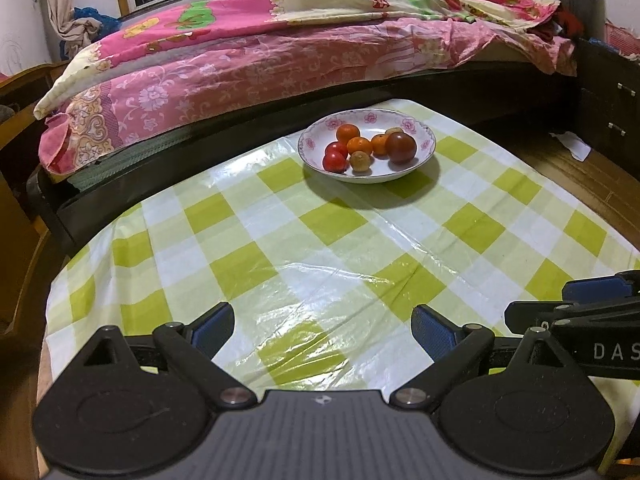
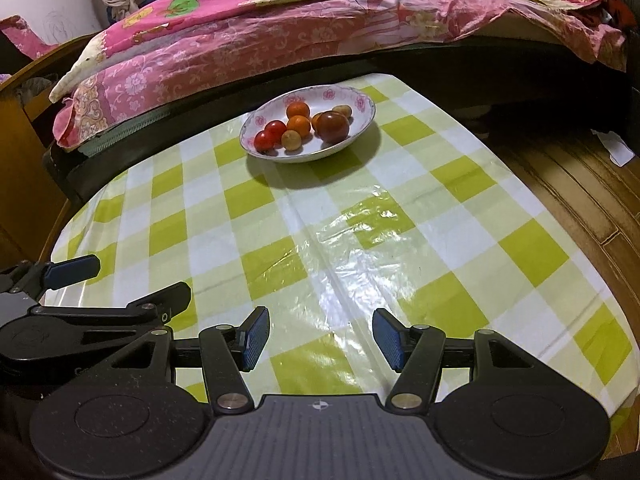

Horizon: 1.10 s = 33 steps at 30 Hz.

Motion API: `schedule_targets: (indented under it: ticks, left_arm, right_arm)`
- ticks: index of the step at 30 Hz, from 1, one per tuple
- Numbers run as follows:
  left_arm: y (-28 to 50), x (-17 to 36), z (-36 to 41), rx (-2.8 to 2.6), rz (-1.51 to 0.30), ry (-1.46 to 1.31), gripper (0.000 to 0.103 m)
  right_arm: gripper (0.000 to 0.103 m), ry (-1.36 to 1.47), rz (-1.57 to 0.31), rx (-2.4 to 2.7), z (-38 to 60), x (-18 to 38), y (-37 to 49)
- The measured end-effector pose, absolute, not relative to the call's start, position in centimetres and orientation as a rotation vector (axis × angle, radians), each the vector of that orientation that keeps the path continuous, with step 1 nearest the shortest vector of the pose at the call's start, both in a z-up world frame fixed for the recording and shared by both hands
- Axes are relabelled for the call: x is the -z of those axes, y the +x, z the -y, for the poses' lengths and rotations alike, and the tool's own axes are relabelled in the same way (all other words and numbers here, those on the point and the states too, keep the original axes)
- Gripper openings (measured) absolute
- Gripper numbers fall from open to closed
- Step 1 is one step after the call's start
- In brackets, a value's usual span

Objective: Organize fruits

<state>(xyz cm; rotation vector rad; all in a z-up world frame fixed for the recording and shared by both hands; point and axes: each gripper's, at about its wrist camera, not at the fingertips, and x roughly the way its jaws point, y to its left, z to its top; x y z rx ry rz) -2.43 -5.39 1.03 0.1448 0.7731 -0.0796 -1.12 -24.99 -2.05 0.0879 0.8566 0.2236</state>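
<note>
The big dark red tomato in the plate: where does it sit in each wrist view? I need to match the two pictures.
Left wrist view: the dark red tomato is upper centre, at the right side of the fruit pile.
Right wrist view: the same tomato is upper centre, again at the pile's right.
Shared landmark: the flowered white plate on the green checked tablecloth.
</note>
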Motion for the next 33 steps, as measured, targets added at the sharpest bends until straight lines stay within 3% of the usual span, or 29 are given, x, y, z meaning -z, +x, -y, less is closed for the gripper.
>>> schedule_targets:
  ticks: [33]
  left_arm:
    - [-2.86,-1.05,5.61,0.042,-0.765,0.181,0.102]
  right_arm:
    - [0.055,0.084,-0.863,-0.223,24.66,2.45,-1.19]
